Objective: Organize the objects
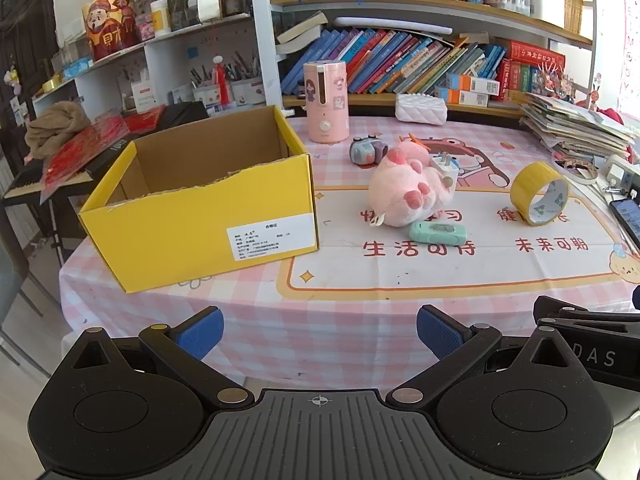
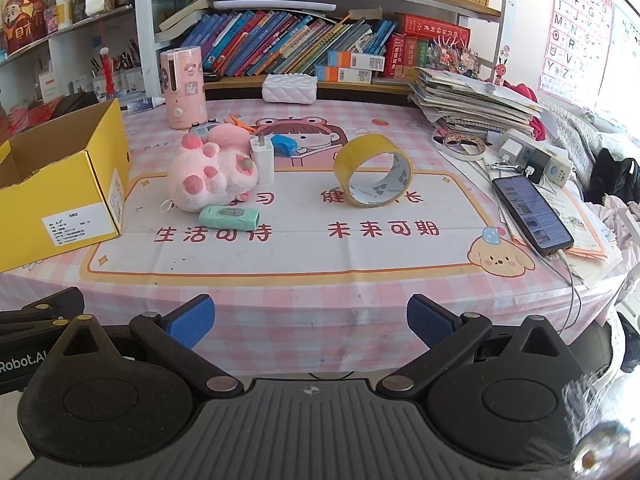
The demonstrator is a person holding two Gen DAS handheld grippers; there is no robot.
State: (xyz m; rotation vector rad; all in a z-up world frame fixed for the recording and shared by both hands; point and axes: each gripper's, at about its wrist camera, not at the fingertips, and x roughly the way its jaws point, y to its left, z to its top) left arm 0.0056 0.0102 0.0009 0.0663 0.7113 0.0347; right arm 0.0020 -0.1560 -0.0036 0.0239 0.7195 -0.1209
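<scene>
Yellow corrugated cardboard box (image 1: 192,216): matt, torn rough rim.
Pink fuzzy plush toy (image 1: 404,190): soft cloth.
Yellow adhesive tape roll (image 2: 373,170): glossy plastic film.
Pink checked tablecloth (image 2: 304,292): smooth, slight sheen.
Mint-green oblong plastic case (image 2: 229,217): smooth.

Books (image 1: 400,60), phone (image 2: 530,210), pink humidifier (image 1: 325,102)

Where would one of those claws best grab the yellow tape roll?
Pinch the top of the tape roll through its wall, coming from above: it stands on edge with its hole facing the camera, so one finger of the open right gripper probably fits inside, one outside.
</scene>
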